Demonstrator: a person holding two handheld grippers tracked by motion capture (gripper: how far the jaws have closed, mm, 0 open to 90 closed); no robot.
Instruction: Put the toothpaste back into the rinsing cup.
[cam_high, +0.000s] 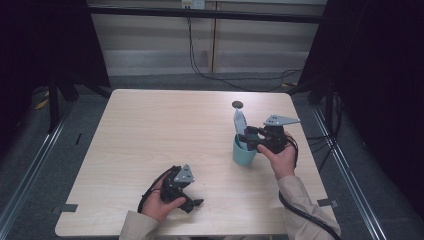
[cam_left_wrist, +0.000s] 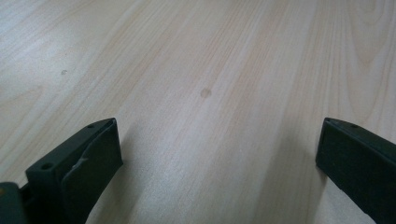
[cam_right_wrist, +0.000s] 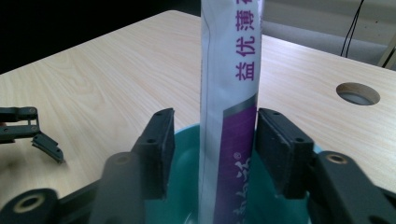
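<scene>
The white-and-purple sachet stands upright in the teal cup, between the jaws of the right hand-held gripper; jaws part-open, contact unclear. Left hand-held gripper: jaws wide apart, empty, over bare surface.

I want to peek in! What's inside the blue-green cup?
A tall white and purple packet stands upright in the cup, sticking out above its rim. The right claw sits around it. The cup's bottom is hidden.
</scene>
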